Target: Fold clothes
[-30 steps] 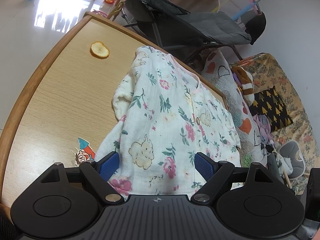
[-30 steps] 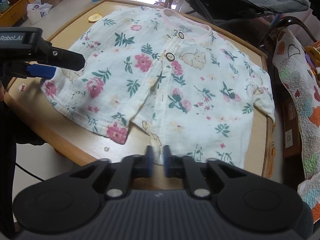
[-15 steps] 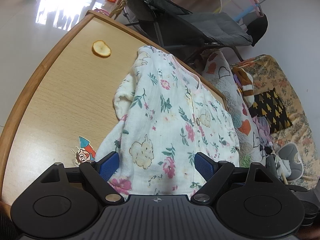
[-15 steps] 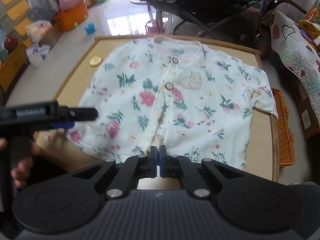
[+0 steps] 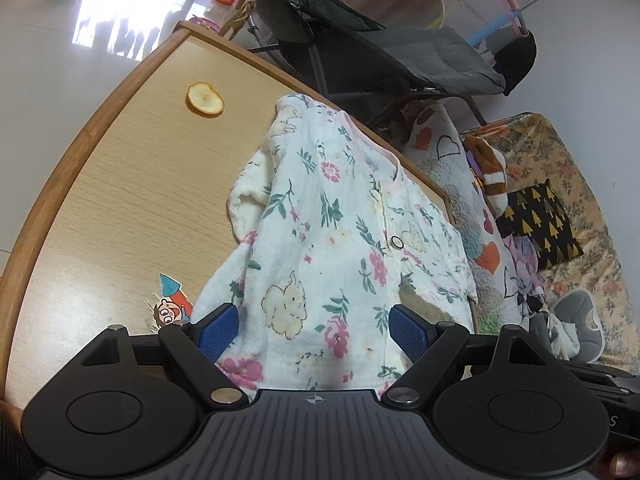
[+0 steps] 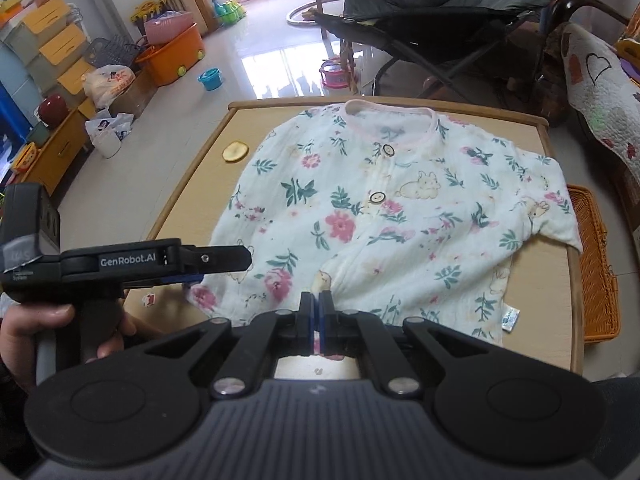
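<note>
Spread flat, one small floral shirt (image 6: 384, 220) covers most of one wooden bench (image 6: 536, 280), collar toward the far edge and hem toward the near edge. Two buttons show down its front, and one label sticks out at the hem near the bench's near right corner. One yellow round slice (image 6: 235, 151) lies on bare wood near the far left corner, apart from the shirt. One cartoon sticker (image 5: 170, 300) sits on the wood by the near left corner, just beside the shirt's sleeve.

Two tools are in view. The right hand-held gripper (image 6: 319, 320) is clenched tight on the shirt's hem at the middle of the near edge, with a fold of cloth pinched between its blue pads. The left hand-held gripper (image 5: 316, 330) is spread wide at the near left corner, its blue pads on either side of the left sleeve end without pressing it. One hand (image 6: 48, 328) grips its handle.

Whether the left pads brush the cloth cannot be told. The shirt's near hem is hidden behind the right tool's body, and the bench's near edge is cut off there too.
</note>
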A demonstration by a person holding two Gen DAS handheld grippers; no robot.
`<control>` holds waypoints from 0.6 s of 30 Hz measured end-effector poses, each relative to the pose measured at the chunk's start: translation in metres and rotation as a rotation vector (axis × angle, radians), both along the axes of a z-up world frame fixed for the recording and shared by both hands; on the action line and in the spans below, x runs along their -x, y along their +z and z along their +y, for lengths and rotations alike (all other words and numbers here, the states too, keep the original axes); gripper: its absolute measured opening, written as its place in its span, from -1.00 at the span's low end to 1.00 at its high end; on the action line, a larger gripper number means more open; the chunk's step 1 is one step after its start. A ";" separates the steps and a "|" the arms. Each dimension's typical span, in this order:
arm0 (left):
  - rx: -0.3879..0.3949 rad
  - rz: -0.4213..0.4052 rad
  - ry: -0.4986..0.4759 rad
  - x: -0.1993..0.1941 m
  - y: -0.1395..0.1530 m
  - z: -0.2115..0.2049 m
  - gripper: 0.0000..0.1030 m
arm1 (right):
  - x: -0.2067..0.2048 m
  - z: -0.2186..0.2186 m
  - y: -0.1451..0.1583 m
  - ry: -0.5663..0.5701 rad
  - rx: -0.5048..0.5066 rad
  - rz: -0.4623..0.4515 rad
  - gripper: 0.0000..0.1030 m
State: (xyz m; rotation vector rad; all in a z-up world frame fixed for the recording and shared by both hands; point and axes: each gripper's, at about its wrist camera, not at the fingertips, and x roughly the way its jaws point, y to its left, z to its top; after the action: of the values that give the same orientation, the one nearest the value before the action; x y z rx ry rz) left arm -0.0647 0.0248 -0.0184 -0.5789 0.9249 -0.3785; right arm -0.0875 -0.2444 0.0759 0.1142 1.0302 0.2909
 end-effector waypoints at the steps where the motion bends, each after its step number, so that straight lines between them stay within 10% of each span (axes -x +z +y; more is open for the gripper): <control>1: -0.002 0.001 0.000 0.000 0.000 0.000 0.62 | 0.000 0.000 -0.001 0.004 -0.002 0.002 -0.95; 18: -0.025 -0.010 -0.016 0.007 -0.001 -0.002 0.62 | -0.009 0.017 -0.060 0.082 0.122 0.107 -0.95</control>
State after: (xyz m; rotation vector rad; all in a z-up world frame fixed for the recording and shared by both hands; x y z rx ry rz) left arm -0.0713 0.0230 -0.0192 -0.5467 0.9242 -0.3833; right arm -0.0784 -0.2270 0.0162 -0.0233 1.1584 0.2982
